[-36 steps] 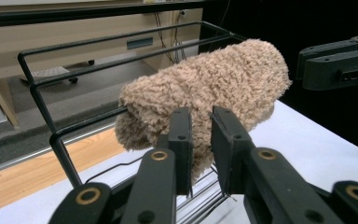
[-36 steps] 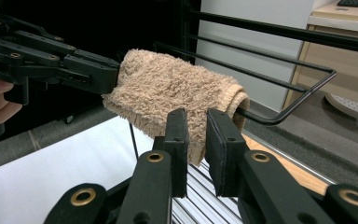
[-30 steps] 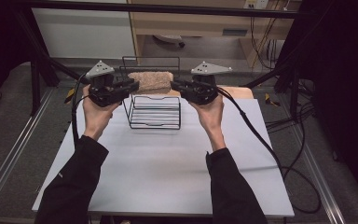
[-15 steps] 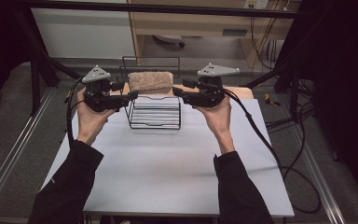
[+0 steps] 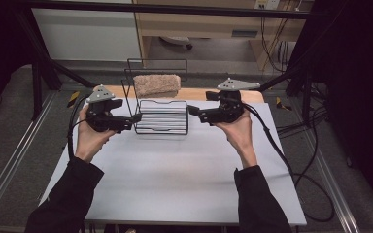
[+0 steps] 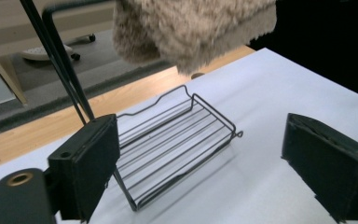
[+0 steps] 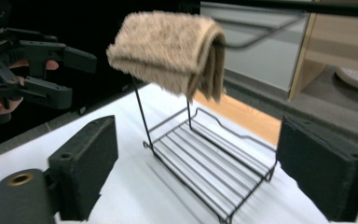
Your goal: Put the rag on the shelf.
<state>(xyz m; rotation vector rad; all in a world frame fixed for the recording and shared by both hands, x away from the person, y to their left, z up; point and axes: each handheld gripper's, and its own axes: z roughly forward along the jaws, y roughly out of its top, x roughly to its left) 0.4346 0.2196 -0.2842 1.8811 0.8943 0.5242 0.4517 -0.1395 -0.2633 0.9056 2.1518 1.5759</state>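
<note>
Both grippers, left (image 5: 135,118) and right (image 5: 192,110), just opened, empty; withdraw level, clear of towel (image 5: 157,85) on rack (image 5: 161,127).

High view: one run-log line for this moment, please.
folded beige fluffy towel: draped over black wire rack bar | left tongs: just opened, empty | right tongs: just opened, empty
</note>
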